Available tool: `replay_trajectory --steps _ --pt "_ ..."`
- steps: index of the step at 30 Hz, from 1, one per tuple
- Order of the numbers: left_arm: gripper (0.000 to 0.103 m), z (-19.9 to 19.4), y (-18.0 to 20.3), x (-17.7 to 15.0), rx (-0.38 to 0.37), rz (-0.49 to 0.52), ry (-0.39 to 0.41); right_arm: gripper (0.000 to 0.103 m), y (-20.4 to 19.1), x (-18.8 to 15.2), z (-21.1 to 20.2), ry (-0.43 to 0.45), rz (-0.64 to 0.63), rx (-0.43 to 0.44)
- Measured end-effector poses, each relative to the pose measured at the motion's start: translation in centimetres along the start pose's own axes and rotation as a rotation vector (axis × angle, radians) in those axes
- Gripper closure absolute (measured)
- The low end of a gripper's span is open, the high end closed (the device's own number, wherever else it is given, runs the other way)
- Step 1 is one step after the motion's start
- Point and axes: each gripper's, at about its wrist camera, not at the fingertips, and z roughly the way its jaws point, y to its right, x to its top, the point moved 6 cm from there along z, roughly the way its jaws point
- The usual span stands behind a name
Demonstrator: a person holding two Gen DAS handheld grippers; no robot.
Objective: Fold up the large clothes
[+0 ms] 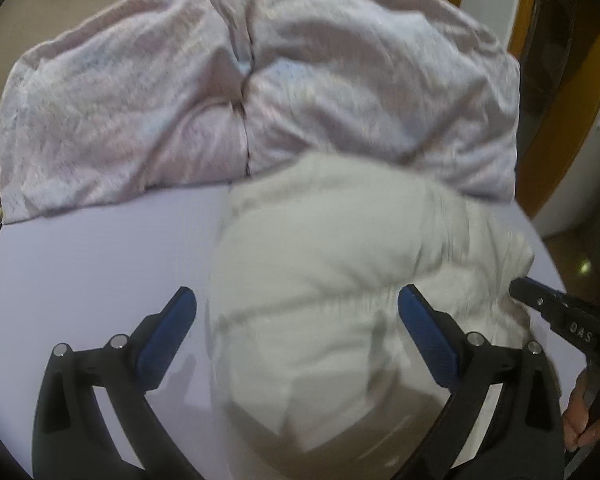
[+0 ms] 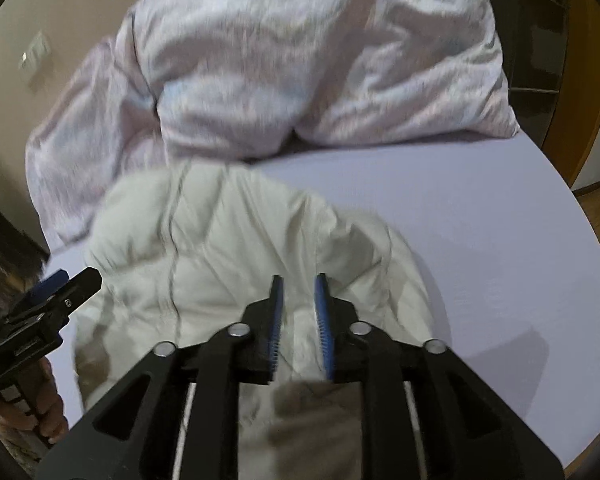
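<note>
On the bed sheet [image 2: 480,216], below the duvet [image 1: 260,80], a crumpled white garment [image 1: 320,280] is seen. The left gripper [image 1: 296,312] is spread wide over it; the right gripper [image 2: 298,312] is narrowed but not closed, and whether cloth is pinched cannot be told. Soft, light, limp fabric is judged likely, best taken at an edge or corner.

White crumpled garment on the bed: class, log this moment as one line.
white crumpled garment bunched on lilac sheet | left hand-held gripper open above it | right hand-held gripper narrowly apart, grip unclear

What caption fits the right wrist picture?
Right gripper, fingers nearly together, above a crumpled white garment on the lilac bed sheet.
</note>
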Motion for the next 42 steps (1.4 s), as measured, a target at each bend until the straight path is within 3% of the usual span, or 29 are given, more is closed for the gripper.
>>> replay_trajectory --steps 3,5,9,13,42 --pt "0.003 0.4 0.0 1.2 0.004 -0.008 0.004 0.066 -0.4 0.3 0.5 0.004 -0.014 -0.008" --pt "0.003 1.1 0.5 1.1 0.008 0.019 -0.015 0.064 -0.5 -0.1 1.2 -0.002 -0.041 -0.038" --pt "0.003 2.7 2.0 -0.4 0.008 0.078 -0.055 0.064 0.2 -1.3 2.7 -0.019 -0.076 -0.086" --pt "0.002 3.5 2.9 -1.3 0.036 0.115 -0.043 0.064 0.4 -2.2 3.2 0.001 -0.113 -0.107" --pt "0.002 6.3 3.1 -2.3 0.112 0.126 0.024 0.063 1.0 -2.9 5.7 0.054 -0.085 -0.080"
